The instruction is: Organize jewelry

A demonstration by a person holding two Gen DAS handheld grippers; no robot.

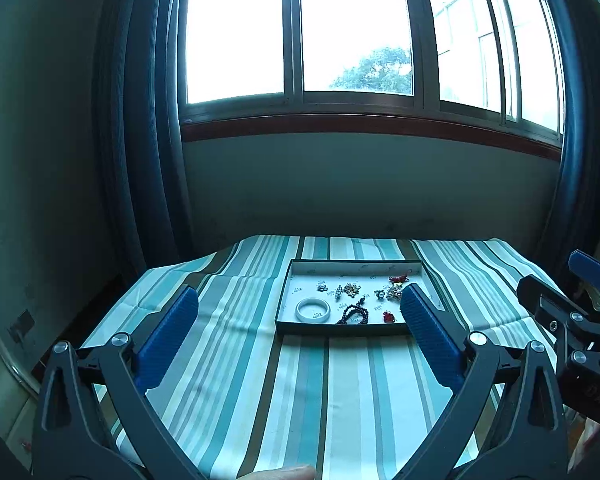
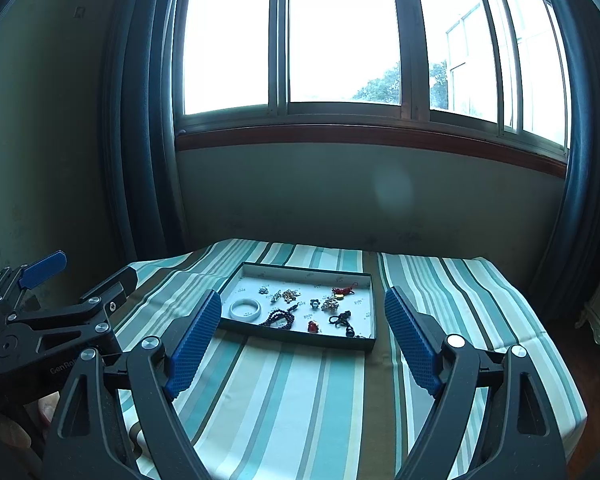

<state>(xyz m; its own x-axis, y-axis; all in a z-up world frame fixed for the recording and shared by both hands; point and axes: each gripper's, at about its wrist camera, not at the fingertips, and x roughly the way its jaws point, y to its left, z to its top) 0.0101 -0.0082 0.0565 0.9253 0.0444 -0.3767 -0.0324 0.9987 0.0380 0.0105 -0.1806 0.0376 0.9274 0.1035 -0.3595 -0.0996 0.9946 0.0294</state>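
Blue ribbed pads on both claws are standing wide apart with nothing between them: left gripper and right gripper are both hovering over the near part of the striped tablecloth, short of the tray.

All the jewelry is sitting inside that shallow dark-rimmed tray, mid-table:
- white bangle lying flat, near-left
- dark bead bracelet just right of it, strand bunched up
- small red charm at the near edge
- dark pendant piece near-right
- red tasselled piece far-right
- gold and silver clusters running through the middle, too small to identify

Pieces are lying apart, roughly in loose rows; no visible dividers. Nothing is lying on the cloth outside the tray.

Step in hand: can't settle it. This is fitting both a pause prior to sorting and a pull-back once everything is laid out in the tray.

If more handling is coming, I'm judging it needs a long forward reach over the near rim, a steep downward pitch, and narrow closing, since the small pieces are flat and the beads are likely to drag.
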